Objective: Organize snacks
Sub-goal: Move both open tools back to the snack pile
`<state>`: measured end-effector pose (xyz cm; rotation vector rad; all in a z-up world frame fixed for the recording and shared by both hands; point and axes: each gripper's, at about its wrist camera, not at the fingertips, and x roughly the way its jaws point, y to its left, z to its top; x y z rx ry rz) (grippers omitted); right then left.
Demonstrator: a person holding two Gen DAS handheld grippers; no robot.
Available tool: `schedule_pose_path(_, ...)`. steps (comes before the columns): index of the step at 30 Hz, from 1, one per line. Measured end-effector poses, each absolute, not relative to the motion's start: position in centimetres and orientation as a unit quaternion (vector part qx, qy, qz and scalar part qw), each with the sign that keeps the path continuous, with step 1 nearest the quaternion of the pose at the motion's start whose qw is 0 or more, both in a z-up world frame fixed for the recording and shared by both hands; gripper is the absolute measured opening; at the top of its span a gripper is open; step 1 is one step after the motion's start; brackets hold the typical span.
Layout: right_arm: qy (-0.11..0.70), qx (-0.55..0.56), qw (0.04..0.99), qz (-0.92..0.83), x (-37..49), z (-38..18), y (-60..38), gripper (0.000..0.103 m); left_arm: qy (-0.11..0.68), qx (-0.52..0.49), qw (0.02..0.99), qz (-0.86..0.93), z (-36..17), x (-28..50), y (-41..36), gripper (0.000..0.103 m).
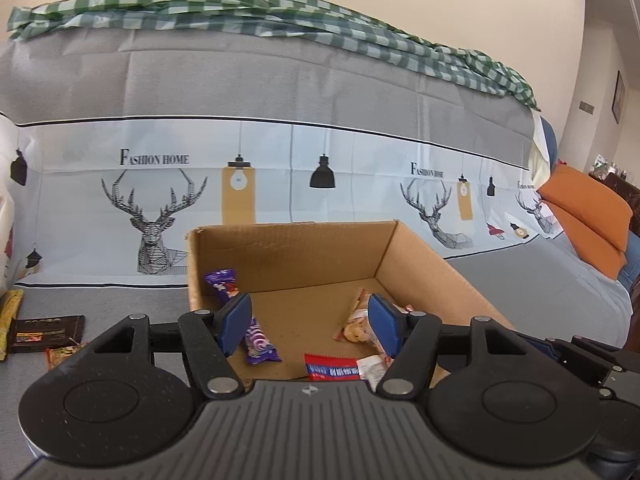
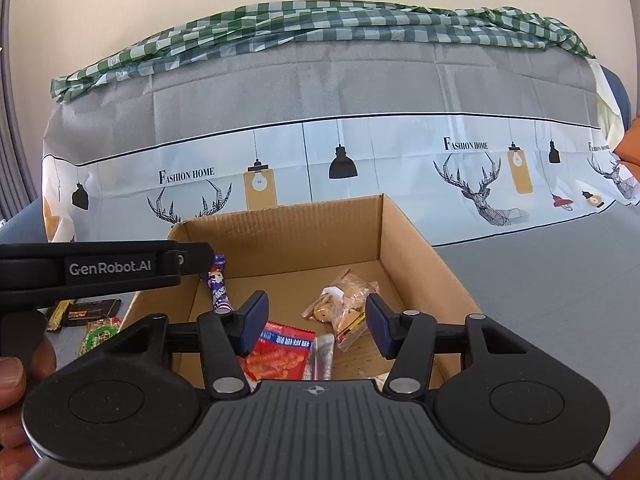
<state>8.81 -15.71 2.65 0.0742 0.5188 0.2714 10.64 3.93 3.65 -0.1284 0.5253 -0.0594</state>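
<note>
An open cardboard box (image 1: 296, 226) (image 2: 280, 212) stands on the grey-covered sofa seat. Inside lie a purple packet (image 1: 258, 340) (image 2: 218, 284), a clear bag of biscuits (image 1: 356, 326) (image 2: 340, 304), a red packet (image 1: 330, 372) (image 2: 280, 354) and a silver wrapper (image 2: 322, 356). My left gripper (image 1: 310, 322) hangs open over the box floor with nothing between its pads. My right gripper (image 2: 316, 324) is also open above the box, and its pads touch nothing; the red packet and silver wrapper lie below it.
Loose snacks lie on the seat left of the box: a dark brown packet (image 1: 44, 332) (image 2: 92, 310), a yellow one (image 1: 10, 316) and a green-yellow one (image 2: 100, 334). The deer-print sofa back (image 1: 280, 184) rises behind. Orange cushions (image 1: 588, 216) sit at the right. A hand (image 2: 12, 380) holds the left tool.
</note>
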Motion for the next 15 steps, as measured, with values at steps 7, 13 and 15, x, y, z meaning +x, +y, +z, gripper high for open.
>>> schedule_pose_path(7,0.249,0.040,0.958,0.136,8.1,3.0,-14.0,0.057,0.258,-0.040,0.965,-0.014,4.0,8.6,6.3,0.049)
schedule_pose_path(13,0.240,0.043,0.959,0.142,6.8,3.5,-11.7,0.057,0.257,-0.016,0.966,0.001,4.4,5.8,8.5,0.024)
schedule_pose_path(15,0.235,0.044,0.960,0.146,6.2,3.7,-10.9,0.057,0.275,-0.037,0.961,-0.010,4.2,5.3,9.5,0.023)
